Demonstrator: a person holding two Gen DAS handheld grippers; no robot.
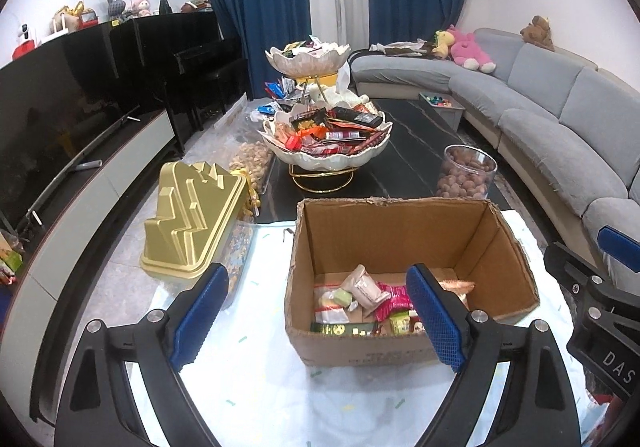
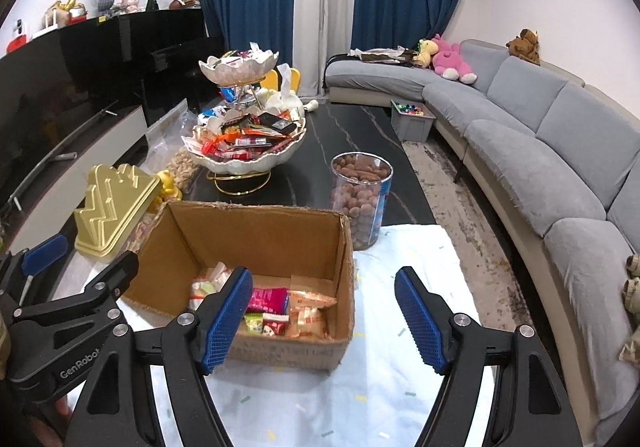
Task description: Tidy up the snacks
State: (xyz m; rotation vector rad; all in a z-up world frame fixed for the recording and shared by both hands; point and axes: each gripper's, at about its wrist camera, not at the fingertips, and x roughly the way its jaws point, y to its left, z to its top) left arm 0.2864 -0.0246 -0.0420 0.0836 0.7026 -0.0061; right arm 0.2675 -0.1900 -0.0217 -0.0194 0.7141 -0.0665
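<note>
Both the left gripper [image 1: 318, 321] and the right gripper [image 2: 323, 321] hang with fingers spread apart and nothing between them, just in front of the cardboard box [image 1: 394, 223]. The snacks [image 1: 370, 307] lie loose on the box floor: wrapped packets, though their labels are too small to read. Beside the box stands a gold lid [image 1: 192, 219]; just behind it, a clear jar of nuts [image 2: 362, 199]. Farther behind sits the tiered snack bowl [image 1: 332, 143], heaped high. Reaching over the box toward it, a wrist could clip the jar or catch the box's ragged rim and drag it across the slippery plastic sheet [image 2: 400, 247].
</note>
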